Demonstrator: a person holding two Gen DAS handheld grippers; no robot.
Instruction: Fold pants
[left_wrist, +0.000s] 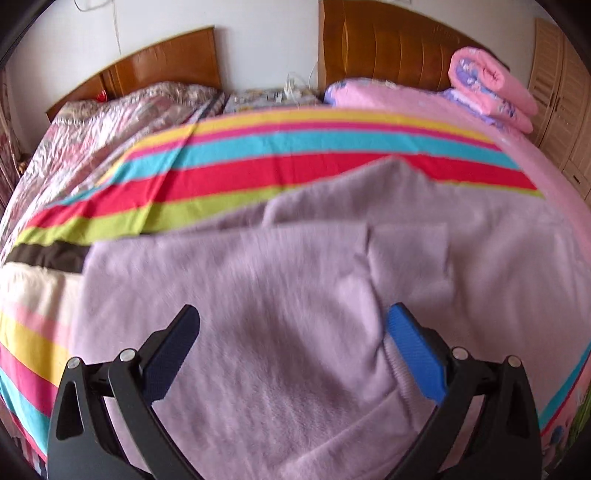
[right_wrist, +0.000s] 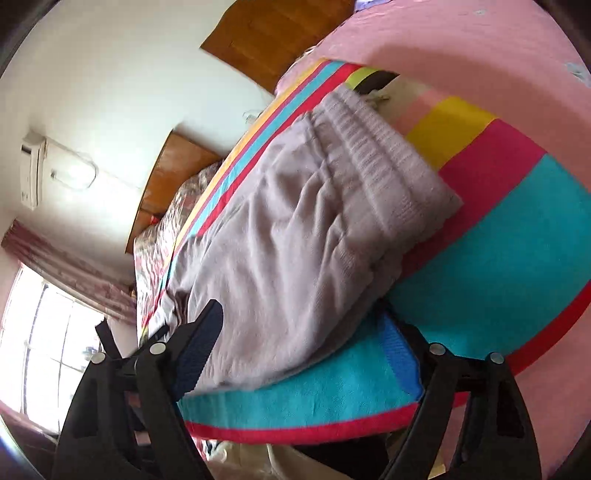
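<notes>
Mid-fold: lilac pants (left_wrist: 295, 295) flat on the striped blanket (left_wrist: 258, 155), neither gripper holding.
Left gripper (left_wrist: 293, 325) fingers apart above the cloth; right gripper (right_wrist: 303, 332) fingers apart, straddling the near edge by the ribbed waistband (right_wrist: 384, 162). Likely next: pinch an edge with both, then carry it across. Frames blurred.

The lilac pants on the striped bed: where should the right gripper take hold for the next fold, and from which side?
Probably the ribbed waistband at its free corner on the lilac pants. It is the thickest, stiffest edge and lies flat on the striped blanket, so slide one finger under from the open bed side. The right gripper is open, as is the left gripper.
</notes>
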